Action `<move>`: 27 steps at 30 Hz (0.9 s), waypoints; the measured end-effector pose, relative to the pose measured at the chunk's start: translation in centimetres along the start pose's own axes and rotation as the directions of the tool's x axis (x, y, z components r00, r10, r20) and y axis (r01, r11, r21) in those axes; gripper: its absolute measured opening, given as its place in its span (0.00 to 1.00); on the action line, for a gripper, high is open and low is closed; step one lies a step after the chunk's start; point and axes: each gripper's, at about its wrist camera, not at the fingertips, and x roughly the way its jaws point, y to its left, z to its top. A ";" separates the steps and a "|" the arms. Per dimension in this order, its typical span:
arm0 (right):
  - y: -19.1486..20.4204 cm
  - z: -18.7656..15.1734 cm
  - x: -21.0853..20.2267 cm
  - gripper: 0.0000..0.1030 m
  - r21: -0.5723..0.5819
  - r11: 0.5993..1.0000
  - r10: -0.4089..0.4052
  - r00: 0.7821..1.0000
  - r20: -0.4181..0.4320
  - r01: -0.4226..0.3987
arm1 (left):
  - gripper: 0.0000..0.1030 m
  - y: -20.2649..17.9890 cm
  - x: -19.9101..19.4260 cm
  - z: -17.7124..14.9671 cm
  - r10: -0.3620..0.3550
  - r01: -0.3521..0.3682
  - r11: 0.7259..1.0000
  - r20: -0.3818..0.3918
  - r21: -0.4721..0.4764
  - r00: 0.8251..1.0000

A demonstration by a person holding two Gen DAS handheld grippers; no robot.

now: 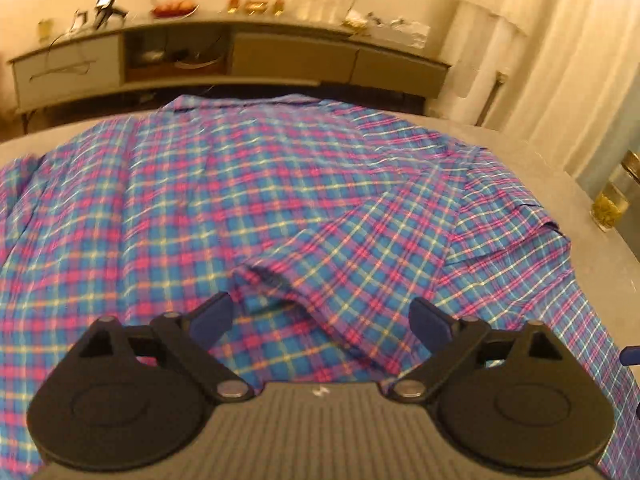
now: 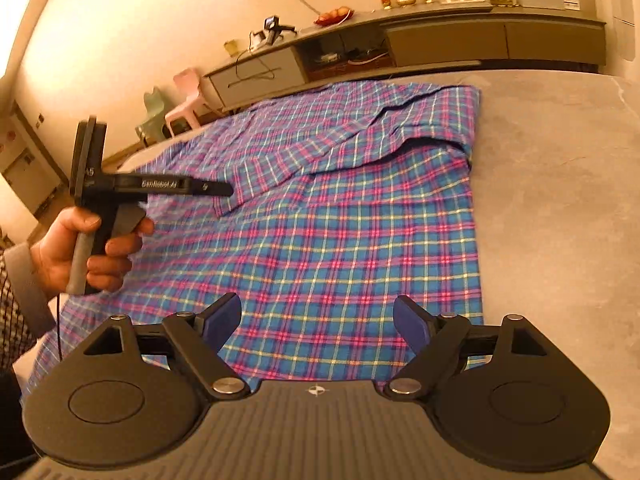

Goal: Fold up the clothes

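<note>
Shirt [image 2: 340, 240], a thin plaid one, lies spread on the grey bed [image 2: 560, 200] with a sleeve laid across it toward 11 o'clock in the right view. It looks light, limp and likely to wrinkle or slide, so I judge a hem, cuff or doubled edge the surest hold. Left gripper [image 1: 320, 320] and right gripper [image 2: 318, 322] both hover over it, jaws apart, holding nothing.

plaid shirt [image 2: 340, 232] spread flat, right tool [image 2: 318, 322] open
</note>
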 end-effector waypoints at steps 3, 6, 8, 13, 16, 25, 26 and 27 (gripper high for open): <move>0.0 -0.1 0.8 0.82 -0.012 1.000 -0.010 1.000 -0.022 0.010 | 0.01 -0.6 1.0 1.2 -0.066 0.066 0.996 0.003 -0.056 0.998; -0.3 -0.1 1.2 0.82 -0.012 1.000 -0.017 0.999 -0.034 0.017 | 0.01 -0.9 1.1 2.1 -0.077 0.077 0.993 0.003 -0.095 0.997; -0.3 -0.3 1.1 0.82 -0.009 1.000 -0.029 0.999 -0.039 0.029 | 0.00 -1.2 0.9 2.6 -0.081 0.082 0.991 0.014 -0.109 0.997; -0.5 -1.4 -1.4 0.82 -0.008 0.995 -0.096 0.995 -0.016 0.096 | 0.00 -1.7 -0.7 4.7 -0.127 0.139 0.979 0.085 -0.151 0.988; -1.6 -4.0 -4.1 0.87 0.091 0.981 -0.171 0.985 -0.012 0.172 | 0.00 -1.5 -2.5 6.0 -0.141 0.161 0.974 0.134 -0.161 0.981; 2.0 -11.8 -8.8 0.81 0.003 0.945 -0.324 0.940 -0.112 0.326 | 0.00 0.2 -8.9 11.0 -0.134 0.191 0.963 0.278 -0.191 0.951; 3.2 -12.1 -8.7 0.58 -0.054 0.943 -0.331 0.938 -0.105 0.327 | 0.00 0.5 -9.6 11.8 -0.116 0.177 0.964 0.288 -0.198 0.951; 3.7 -12.1 -8.8 0.41 -0.067 0.939 -0.341 0.936 -0.092 0.336 | 0.00 0.7 -10.3 12.6 -0.099 0.165 0.965 0.298 -0.204 0.950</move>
